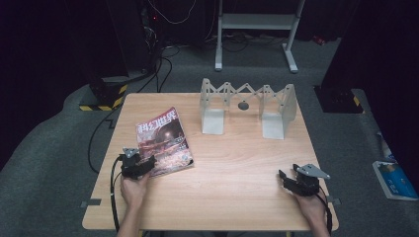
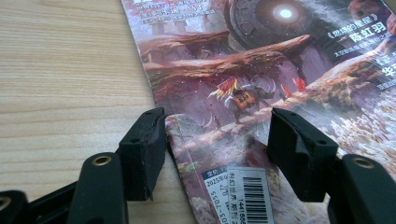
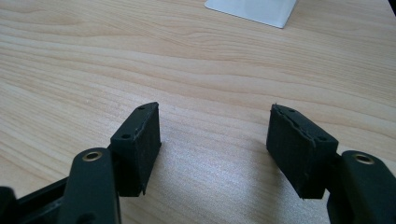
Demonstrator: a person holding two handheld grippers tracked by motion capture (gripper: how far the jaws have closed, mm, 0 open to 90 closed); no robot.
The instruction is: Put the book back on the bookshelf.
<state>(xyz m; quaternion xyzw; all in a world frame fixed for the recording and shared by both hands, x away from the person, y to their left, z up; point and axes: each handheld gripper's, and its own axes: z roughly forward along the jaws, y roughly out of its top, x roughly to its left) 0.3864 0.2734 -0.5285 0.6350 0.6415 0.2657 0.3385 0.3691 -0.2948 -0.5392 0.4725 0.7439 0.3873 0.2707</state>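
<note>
A magazine (image 1: pixel 164 140) with a reddish fantasy cover lies flat on the left part of the wooden table (image 1: pixel 237 163). My left gripper (image 1: pixel 146 163) sits at its near corner, open. In the left gripper view the jaws straddle the magazine (image 2: pixel 261 70) near its barcode, the left pad (image 2: pixel 147 149) beside the slightly curled spine edge, neither pad pressing on it. My right gripper (image 1: pixel 289 171) rests open near the table's front right; its own view (image 3: pixel 215 135) has bare wood between the jaws.
A white expandable rack (image 1: pixel 247 106) stands at the back of the table with a small dark round object (image 1: pixel 243 105) on it; one of its feet (image 3: pixel 252 9) shows ahead of my right gripper. A blue and white item (image 1: pixel 395 177) lies on the floor right of the table.
</note>
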